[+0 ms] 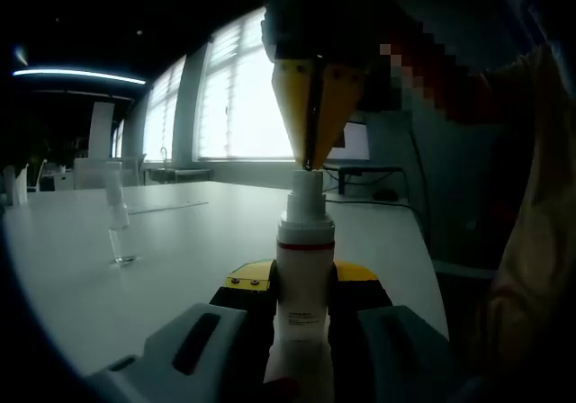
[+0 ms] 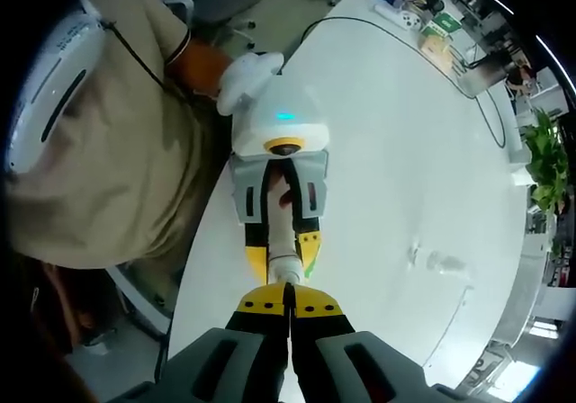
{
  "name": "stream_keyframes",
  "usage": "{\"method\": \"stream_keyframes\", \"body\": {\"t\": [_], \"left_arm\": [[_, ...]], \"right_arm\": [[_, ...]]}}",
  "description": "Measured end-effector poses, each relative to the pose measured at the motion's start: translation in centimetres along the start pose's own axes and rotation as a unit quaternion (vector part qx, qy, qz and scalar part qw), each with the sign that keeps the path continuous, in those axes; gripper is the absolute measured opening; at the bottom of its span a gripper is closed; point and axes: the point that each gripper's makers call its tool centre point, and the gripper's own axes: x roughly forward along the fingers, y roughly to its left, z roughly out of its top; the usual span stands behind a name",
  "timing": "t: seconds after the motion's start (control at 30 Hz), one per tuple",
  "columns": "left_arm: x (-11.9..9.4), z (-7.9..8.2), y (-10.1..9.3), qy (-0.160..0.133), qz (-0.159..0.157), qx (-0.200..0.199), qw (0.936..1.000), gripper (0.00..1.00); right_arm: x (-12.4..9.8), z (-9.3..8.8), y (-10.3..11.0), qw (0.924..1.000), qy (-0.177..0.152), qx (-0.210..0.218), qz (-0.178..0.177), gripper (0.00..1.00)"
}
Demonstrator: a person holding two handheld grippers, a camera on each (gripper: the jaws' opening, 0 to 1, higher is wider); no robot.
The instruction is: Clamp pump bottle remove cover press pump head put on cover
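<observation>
In the left gripper view, the left tool (image 1: 304,308) pinches a white pump bottle (image 1: 303,308) between its two jaws at six o'clock, holding it upright above the white desk (image 1: 180,250). A red band rings the bottle's neck, and the pump head (image 1: 306,194) stands bare above it. From twelve o'clock the right tool (image 1: 309,162) comes down with its yellow jaws pressed together, their tips resting on top of the pump head. At nine o'clock a clear cover (image 1: 116,214) stands upright on the desk, well apart from the bottle. Bright windows (image 1: 234,97) run behind the desk.

In the right gripper view, the right tool (image 2: 289,306) rises from six o'clock, its yellow-tipped jaws closed on each other, the tips meeting the pump head (image 2: 285,268) at the centre. Beyond it, the left tool (image 2: 282,232) grips the bottle (image 2: 282,212) from both sides. A person in a tan shirt (image 2: 117,169) sits at nine o'clock. At four o'clock a small clear object (image 2: 443,263) lies on the desk (image 2: 396,151); it is probably the cover, though it is too small to be sure.
</observation>
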Motion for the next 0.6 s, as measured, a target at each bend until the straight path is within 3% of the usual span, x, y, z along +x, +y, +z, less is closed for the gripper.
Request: {"method": "stream_keyframes", "body": {"t": [0.6], "left_arm": [[0.04, 0.04, 0.03, 0.0, 0.0, 0.0, 1.0, 0.13]], "right_arm": [[-0.04, 0.01, -0.1, 1.0, -0.005, -0.001, 0.004, 0.0]]}}
